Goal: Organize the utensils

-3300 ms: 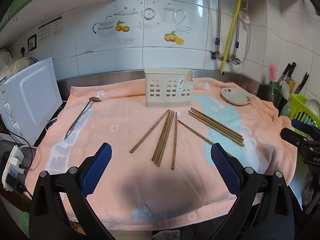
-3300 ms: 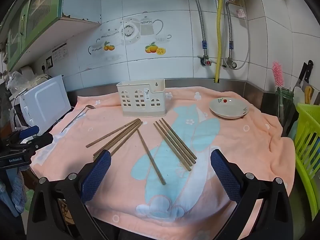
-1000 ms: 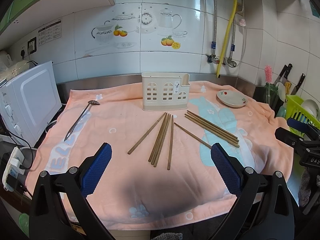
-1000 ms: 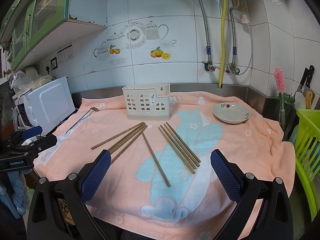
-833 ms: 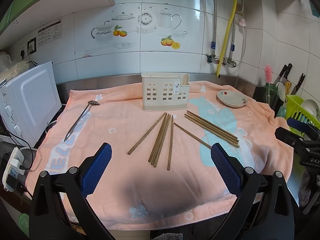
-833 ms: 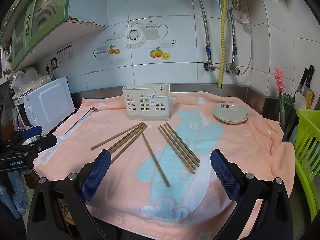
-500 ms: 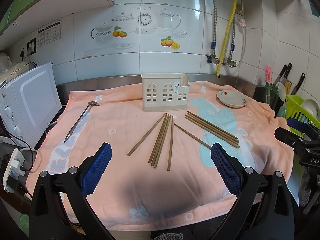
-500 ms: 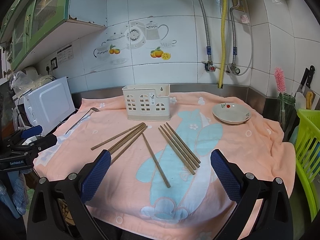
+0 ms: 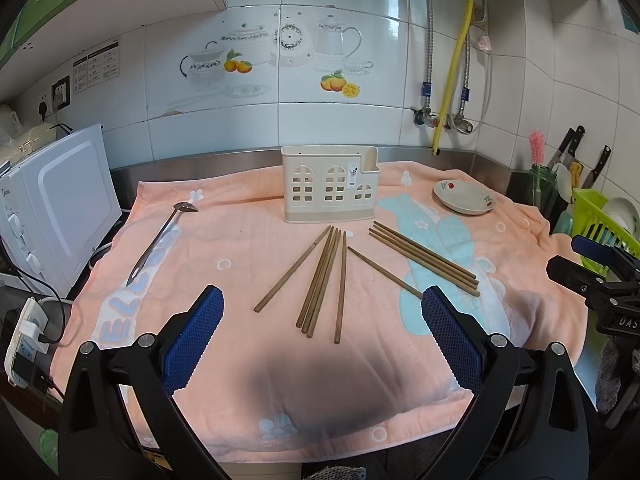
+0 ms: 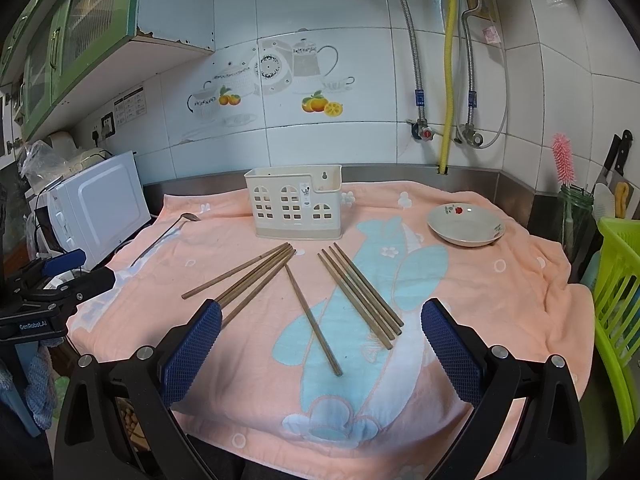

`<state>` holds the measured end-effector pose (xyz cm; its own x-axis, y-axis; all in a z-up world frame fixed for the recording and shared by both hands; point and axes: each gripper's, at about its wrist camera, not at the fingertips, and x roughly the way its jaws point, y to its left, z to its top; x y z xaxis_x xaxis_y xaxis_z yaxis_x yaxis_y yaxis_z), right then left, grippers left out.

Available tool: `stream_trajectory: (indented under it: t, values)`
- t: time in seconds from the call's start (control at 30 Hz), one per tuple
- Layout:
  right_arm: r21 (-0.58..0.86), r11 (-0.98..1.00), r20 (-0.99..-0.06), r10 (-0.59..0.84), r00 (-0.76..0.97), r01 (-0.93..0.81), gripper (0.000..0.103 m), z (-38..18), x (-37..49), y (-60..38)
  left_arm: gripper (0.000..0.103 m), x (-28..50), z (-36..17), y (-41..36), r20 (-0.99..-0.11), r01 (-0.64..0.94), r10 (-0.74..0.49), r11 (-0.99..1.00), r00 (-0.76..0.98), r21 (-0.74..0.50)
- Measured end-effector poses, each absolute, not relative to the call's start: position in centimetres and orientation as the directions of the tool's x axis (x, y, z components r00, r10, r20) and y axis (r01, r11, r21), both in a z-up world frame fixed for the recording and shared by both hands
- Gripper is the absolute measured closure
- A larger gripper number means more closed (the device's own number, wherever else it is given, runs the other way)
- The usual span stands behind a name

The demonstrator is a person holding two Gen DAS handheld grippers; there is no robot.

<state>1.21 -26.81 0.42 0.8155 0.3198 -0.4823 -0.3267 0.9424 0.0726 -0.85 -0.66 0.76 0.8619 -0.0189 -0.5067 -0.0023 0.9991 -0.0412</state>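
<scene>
Both claws spread | left claw | right claw | holder interior hidden

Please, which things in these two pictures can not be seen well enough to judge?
- Inside of the utensil holder: both views, its front wall hides whether anything is in it.
- Bowl of the ladle: right wrist view, too small and side-on.
- One chopstick: left wrist view, near end behind a blue pad.
- Knives: left wrist view, blades hidden behind a jar.
</scene>
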Motion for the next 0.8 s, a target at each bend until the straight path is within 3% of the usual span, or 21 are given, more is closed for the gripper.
stream_trajectory:
  t: [0.8]
  values:
    - [0.041,0.941,-0.524,0.307,0.794,-0.337,0.006,-0.9,3.8,-26.2,0.005,2.2,-0.4,0.1,-0.548,-0.008,-0.013,0.999,0.836,-0.036]
